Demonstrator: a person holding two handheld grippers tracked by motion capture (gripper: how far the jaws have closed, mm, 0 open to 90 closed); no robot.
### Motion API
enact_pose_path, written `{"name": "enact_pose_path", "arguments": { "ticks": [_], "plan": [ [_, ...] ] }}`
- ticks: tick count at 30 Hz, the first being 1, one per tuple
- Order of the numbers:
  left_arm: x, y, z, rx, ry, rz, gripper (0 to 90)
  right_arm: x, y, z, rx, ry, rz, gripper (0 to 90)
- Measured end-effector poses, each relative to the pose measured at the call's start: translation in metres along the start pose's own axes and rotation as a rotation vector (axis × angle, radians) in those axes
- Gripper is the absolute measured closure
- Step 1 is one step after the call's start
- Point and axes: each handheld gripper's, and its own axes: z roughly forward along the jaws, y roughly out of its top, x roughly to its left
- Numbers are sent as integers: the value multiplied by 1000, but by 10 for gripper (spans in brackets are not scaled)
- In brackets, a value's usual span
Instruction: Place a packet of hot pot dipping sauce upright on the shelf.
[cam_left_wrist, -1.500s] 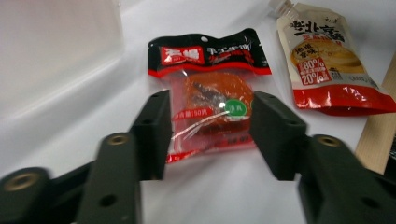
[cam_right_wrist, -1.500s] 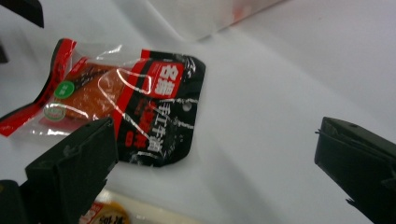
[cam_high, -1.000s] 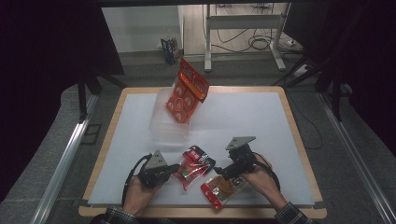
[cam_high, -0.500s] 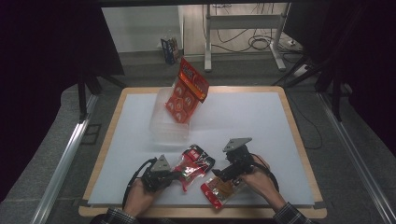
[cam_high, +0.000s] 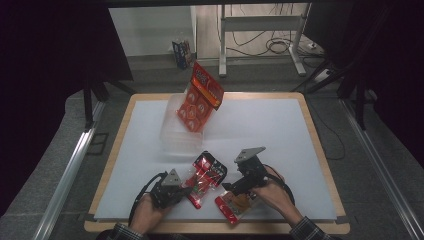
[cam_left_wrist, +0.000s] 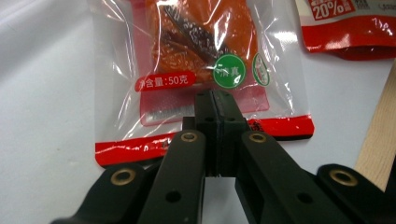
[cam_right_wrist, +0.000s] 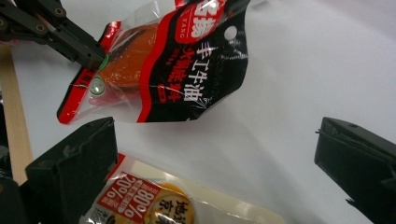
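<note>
A red, black and clear snack packet (cam_high: 206, 174) (cam_left_wrist: 201, 46) (cam_right_wrist: 187, 70) lies near the table's front edge. My left gripper (cam_high: 186, 190) (cam_left_wrist: 215, 100) (cam_right_wrist: 95, 58) is shut on its clear lower end, beside the green sticker. Just right of it lies a second packet (cam_high: 234, 205) (cam_right_wrist: 154, 200) (cam_left_wrist: 348, 23), red and cream with a "20%" label. My right gripper (cam_high: 231, 189) (cam_right_wrist: 217, 135) stands open just above that second packet, a jaw on either side and nothing pinched.
A clear plastic bin (cam_high: 172, 135) stands at the back left of the white table (cam_high: 280, 135), with an orange bag (cam_high: 200, 97) leaning out of it. The wooden table rim (cam_left_wrist: 376, 140) runs close to both hands.
</note>
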Motion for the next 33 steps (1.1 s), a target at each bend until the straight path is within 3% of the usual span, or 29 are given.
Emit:
{"name": "enact_pose_path", "arguments": {
  "ticks": [12, 21, 28, 33],
  "plan": [
    [-2, -2, 0, -5, 7, -9, 900, 11, 13, 22, 33, 65, -7, 0],
    [-3, -2, -2, 6, 10, -3, 900, 9, 24, 43, 65, 157, 48, 35],
    [-3, -3, -3, 12, 15, -2, 900, 10, 36, 54, 68, 239, 96, 143],
    [-3, -3, -3, 10, 14, -1, 900, 16, 44, 55, 51, 293, 113, 273]
  ]
}}
